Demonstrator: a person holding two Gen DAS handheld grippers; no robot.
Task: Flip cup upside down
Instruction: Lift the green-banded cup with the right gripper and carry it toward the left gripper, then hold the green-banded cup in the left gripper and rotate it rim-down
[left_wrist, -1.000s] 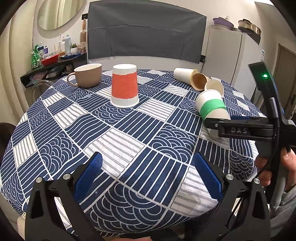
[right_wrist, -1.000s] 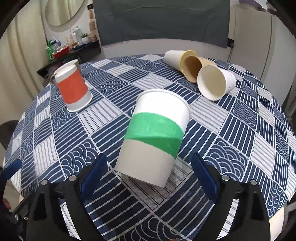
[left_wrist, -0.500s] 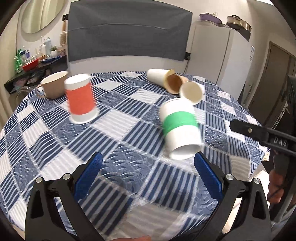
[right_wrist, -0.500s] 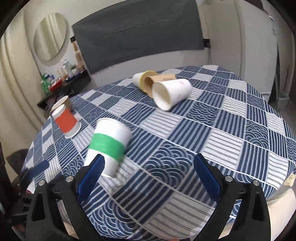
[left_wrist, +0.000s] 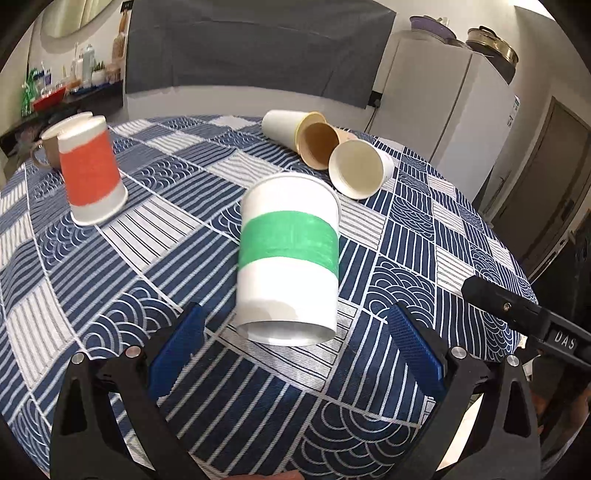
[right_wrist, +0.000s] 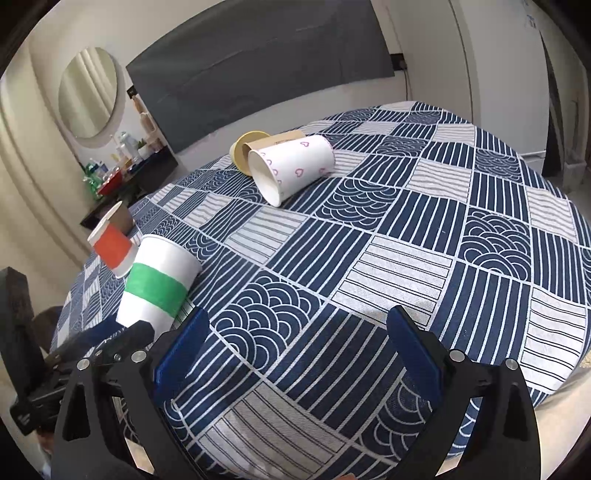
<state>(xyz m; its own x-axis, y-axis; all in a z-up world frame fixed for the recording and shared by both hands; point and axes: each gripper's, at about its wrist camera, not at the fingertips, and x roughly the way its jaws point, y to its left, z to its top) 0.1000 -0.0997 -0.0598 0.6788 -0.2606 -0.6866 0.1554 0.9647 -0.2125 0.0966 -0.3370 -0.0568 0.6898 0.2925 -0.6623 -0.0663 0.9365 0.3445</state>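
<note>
A white paper cup with a green band (left_wrist: 288, 258) stands upright, mouth up, on the blue patterned tablecloth (left_wrist: 147, 258), just ahead of my left gripper (left_wrist: 295, 339). The left gripper is open and empty, its blue pads on either side of the cup's base without touching it. The cup also shows in the right wrist view (right_wrist: 157, 284), at the left. My right gripper (right_wrist: 295, 343) is open and empty over the cloth, to the right of the cup.
A cup with an orange band (left_wrist: 92, 171) stands mouth down at the left, a beige mug (left_wrist: 55, 142) behind it. Three paper cups lie on their sides at the back (left_wrist: 356, 170). The table edge (right_wrist: 554, 387) is near the right gripper. A fridge (left_wrist: 443, 110) stands behind.
My left gripper has swung right and closed in on the green-banded cup. My right gripper has let go of that cup and pulled away to the right.
</note>
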